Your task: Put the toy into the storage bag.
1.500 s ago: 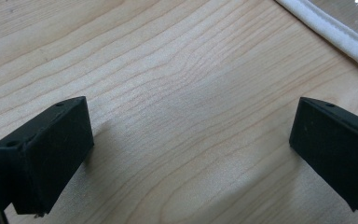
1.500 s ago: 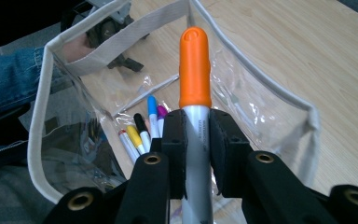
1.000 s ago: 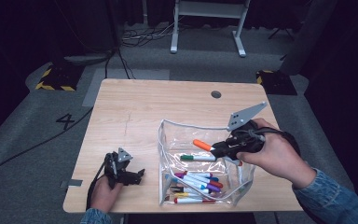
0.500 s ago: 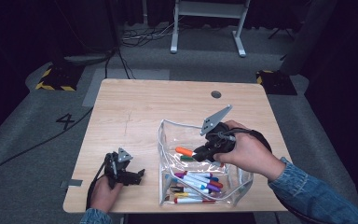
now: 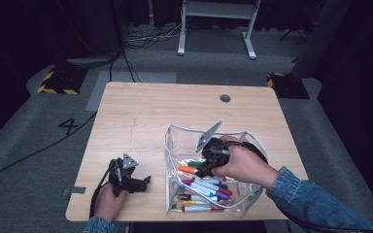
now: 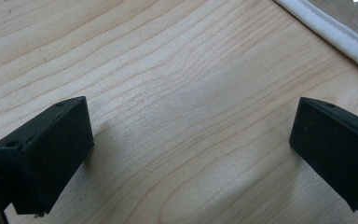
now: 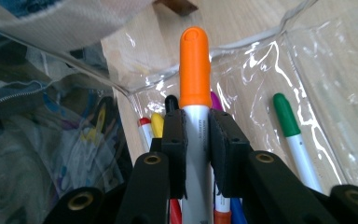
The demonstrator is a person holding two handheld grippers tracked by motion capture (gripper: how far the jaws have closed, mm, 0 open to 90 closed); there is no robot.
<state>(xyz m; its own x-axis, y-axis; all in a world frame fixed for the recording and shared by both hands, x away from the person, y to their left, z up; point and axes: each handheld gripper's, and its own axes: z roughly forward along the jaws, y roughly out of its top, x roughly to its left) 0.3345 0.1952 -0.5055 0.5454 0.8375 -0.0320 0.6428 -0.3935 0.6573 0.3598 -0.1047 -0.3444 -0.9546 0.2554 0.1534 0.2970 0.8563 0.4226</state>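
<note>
A: Right gripper [image 5: 200,168] clamped on orange-capped marker [image 7: 194,84], low inside clear pouch [image 5: 175,133], 5 o'clock on tabletop [image 5: 141,111].
B: Left gripper [image 6: 186,154] wide, empty, 7 o'clock. Risk?
A: Snagging pouch rim, tipping markers out.

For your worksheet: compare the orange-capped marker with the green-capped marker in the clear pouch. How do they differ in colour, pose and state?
The orange-capped marker is clamped between the right gripper's jaws, while the green-capped marker lies free in the clear pouch. In the right gripper view the orange-capped marker runs along the jaws; the green-capped marker lies beside it at a slight slant, untouched. One cap is orange, the other green. Both have pale barrels and their caps on.
</note>
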